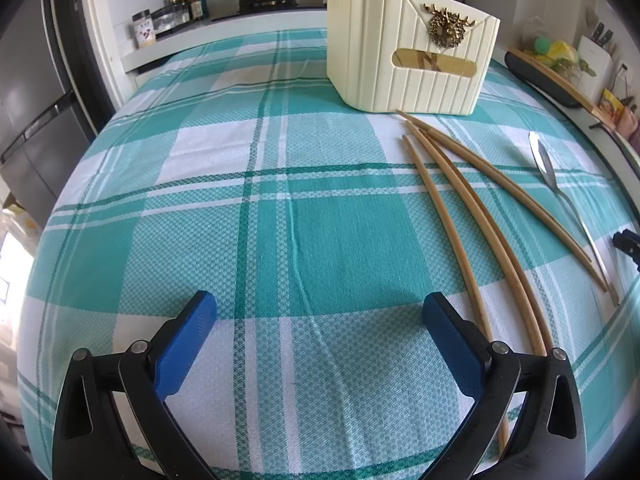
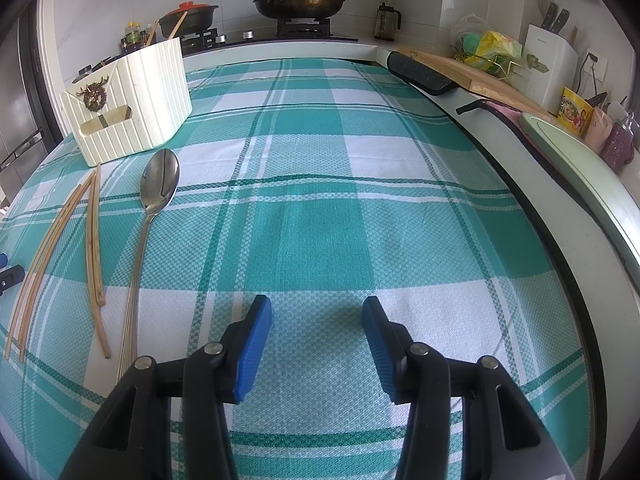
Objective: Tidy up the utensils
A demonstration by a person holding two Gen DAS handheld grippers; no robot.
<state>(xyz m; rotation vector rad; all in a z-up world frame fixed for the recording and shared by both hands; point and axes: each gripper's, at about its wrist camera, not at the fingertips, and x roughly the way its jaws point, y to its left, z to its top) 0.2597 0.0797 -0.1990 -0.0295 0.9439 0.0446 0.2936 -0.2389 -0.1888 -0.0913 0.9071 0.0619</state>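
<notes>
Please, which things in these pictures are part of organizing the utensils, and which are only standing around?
Part of the job:
- chopsticks, loose on the cloth
- spoon, beside them
- cream holder box, already holding some chopsticks
- left gripper and right gripper, jaws open, holding nothing

Only standing around:
- frying pan on the stove
- knife block
- cutting board

L gripper (image 1: 320,312) & R gripper (image 2: 317,314) both spread, empty.

Chopsticks (image 1: 472,208) before holder (image 1: 408,48); spoon (image 2: 158,188) right of chopsticks.
</notes>
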